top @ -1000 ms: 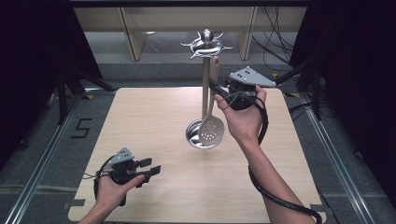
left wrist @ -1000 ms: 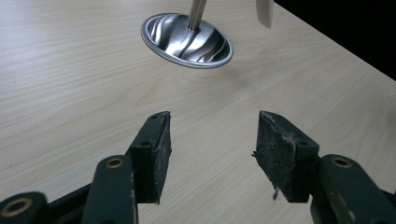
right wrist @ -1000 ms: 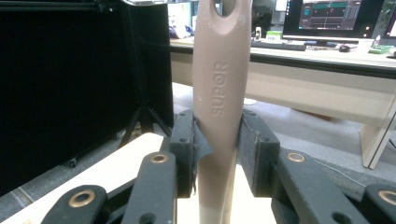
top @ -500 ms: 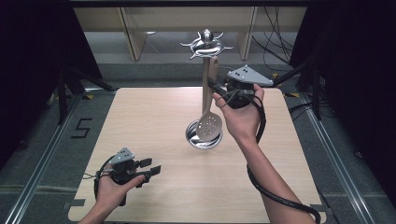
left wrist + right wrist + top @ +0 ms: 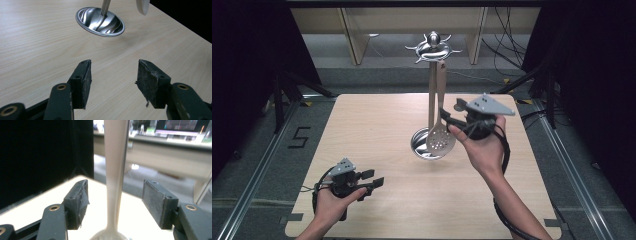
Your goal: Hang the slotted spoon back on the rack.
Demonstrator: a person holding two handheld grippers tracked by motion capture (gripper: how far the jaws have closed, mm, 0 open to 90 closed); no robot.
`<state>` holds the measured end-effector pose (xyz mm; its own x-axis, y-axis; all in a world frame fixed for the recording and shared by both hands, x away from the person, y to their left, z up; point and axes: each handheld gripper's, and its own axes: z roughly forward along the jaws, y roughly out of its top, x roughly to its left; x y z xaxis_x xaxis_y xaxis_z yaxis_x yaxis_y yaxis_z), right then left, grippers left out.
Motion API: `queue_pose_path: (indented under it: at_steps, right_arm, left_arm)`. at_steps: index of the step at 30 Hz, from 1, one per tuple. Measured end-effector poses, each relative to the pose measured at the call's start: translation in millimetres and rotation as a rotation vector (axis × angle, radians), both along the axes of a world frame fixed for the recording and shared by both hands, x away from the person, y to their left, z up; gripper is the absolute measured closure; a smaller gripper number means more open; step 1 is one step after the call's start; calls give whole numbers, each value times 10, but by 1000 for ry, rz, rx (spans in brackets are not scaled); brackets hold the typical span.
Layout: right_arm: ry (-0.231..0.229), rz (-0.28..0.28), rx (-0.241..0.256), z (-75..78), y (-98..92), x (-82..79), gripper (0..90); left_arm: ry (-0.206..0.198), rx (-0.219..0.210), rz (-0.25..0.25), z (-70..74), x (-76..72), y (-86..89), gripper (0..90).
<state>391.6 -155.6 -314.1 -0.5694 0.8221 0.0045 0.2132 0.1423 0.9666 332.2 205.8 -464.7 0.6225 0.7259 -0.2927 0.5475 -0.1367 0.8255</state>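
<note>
Pale wood-grain boards form the desk (image 5: 377,125), ringed by dark floor and black curtains. Near its middle stands a polished steel utensil stand (image 5: 432,90), a slim pole rising from a round dished base (image 5: 100,18) to a crown of curved hooks. From one hook hangs the cream-coloured slotted spoon with a perforated round bowl (image 5: 441,139), its handle running down just beside the pole and its bowl hovering over the base's right rim.

To the right of the stand, the right tool (image 5: 447,116) points at the spoon's handle at about mid-height. Its jaws stand apart, one on either side of the handle, and in the right gripper view the handle (image 5: 115,182) passes between the two pads with a gap on each side, so nothing is clamped.

Well apart from the stand, near the desk's front left corner, the left tool (image 5: 373,179) is held low over the desk, jaws spread wide and holding nothing, aimed towards the base.
</note>
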Motion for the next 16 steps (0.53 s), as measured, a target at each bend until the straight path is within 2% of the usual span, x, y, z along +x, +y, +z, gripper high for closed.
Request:
queue_pose_path:
  at_steps: [1,2,3,4,5,6,8,9,11,16]
  right_arm:
    - [-5,1,-17,-74,-40,-24,385]
    - [33,11,-3,-212,-85,-88,388]
    - [48,26,-31,-410,-167,-163,390]
    - [48,26,-31,-410,-167,-163,390]
    - [62,24,-38,-644,-237,-254,394]
    - [62,24,-38,-644,-237,-254,394]
    - [88,47,-47,-893,-329,-344,404]
    - [112,54,-35,-953,-342,-371,405]
    - [147,59,-44,-1057,-384,-418,404]
    - [145,59,-79,-1132,-410,-415,401]
  left_arm:
    - [2,-1,-6,-7,6,0,442]
    - [2,1,-8,-8,6,-3,443]
    - [-4,6,-14,-8,9,-2,442]
    - [-2,4,-11,-9,8,-5,442]
    - [5,-1,-3,-12,6,-9,442]
    - [7,1,-6,-11,7,-6,442]
    - [4,11,-2,-14,9,-4,442]
    - [3,13,-3,-15,11,-5,442]
    - [2,6,-15,-21,16,-11,441]
    - [1,7,-17,-17,20,-11,440]
